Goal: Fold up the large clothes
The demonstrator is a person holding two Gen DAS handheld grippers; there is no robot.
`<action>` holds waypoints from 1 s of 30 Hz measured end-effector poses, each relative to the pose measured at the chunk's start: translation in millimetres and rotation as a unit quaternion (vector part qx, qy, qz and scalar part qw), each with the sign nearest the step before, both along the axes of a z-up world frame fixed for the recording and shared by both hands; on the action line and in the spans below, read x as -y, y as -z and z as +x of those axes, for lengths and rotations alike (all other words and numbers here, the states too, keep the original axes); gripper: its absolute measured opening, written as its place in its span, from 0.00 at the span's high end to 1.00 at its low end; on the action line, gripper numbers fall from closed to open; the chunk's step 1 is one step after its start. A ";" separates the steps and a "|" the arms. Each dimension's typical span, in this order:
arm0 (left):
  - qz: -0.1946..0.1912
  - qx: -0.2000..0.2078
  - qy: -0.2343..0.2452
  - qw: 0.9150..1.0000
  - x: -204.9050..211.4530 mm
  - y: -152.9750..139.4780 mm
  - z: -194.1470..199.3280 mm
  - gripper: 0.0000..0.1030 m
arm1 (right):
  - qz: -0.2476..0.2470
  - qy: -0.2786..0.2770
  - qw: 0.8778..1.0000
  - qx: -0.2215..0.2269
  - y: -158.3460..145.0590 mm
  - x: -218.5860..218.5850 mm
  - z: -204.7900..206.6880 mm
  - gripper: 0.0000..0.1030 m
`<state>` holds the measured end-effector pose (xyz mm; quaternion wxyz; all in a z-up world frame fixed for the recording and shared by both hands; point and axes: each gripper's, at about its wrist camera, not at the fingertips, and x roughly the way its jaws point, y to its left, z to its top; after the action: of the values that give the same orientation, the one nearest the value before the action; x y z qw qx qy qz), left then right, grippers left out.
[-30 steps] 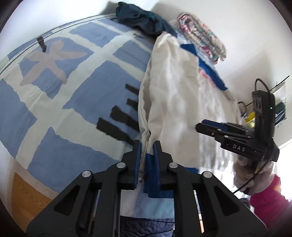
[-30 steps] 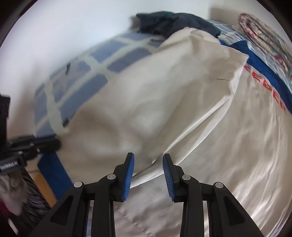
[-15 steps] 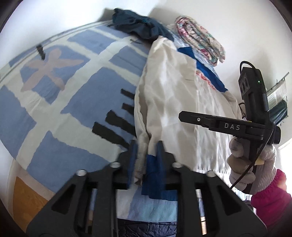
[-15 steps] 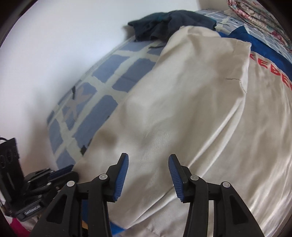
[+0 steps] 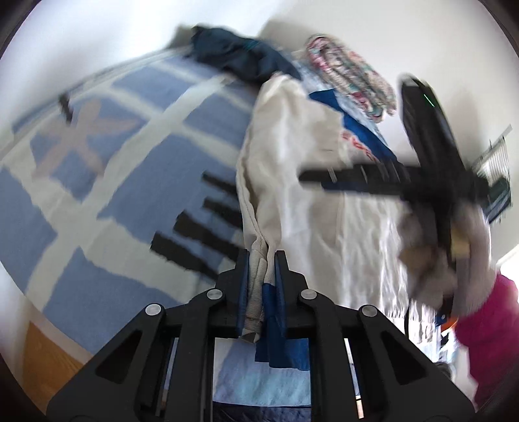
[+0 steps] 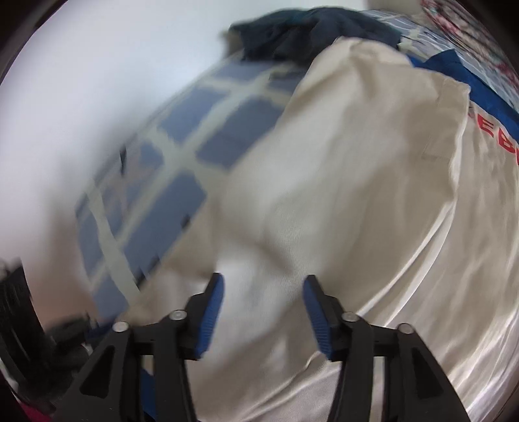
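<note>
Your left tool [image 5: 262, 276] angles down over the bed [image 5: 136, 181], pinching the cream garment's [image 5: 292, 155] hem after just closing further. Your right tool [image 6: 261, 305] tilts steeply above the garment lying on the bed, jaws spread, empty and just widened; it has swung across since before.

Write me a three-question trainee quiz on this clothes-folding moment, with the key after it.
1. True or false: the left gripper is clamped on the hem of the cream garment.
2. What is between the right gripper pads? A) a sleeve B) nothing gripped C) the dark blue clothes
3. Fill in: the garment lies on a blue-and-cream ____ bedspread.

Key: 1 true. 2 B; its jaws have just been opening above the cream cloth. 3 checked.
</note>
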<state>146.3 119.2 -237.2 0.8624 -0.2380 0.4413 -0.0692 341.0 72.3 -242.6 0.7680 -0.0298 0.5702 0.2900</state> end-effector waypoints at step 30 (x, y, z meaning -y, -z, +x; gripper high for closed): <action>0.049 0.072 0.096 0.991 71.4 -47.0 -6.0 0.90 | -0.024 0.100 0.995 -0.003 -2.0 -28.1 106.2 0.99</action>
<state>140.4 47.8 -190.1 0.8920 -0.1460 0.4016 -0.1474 447.2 100.4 -240.5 0.7906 0.0102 0.5792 0.1982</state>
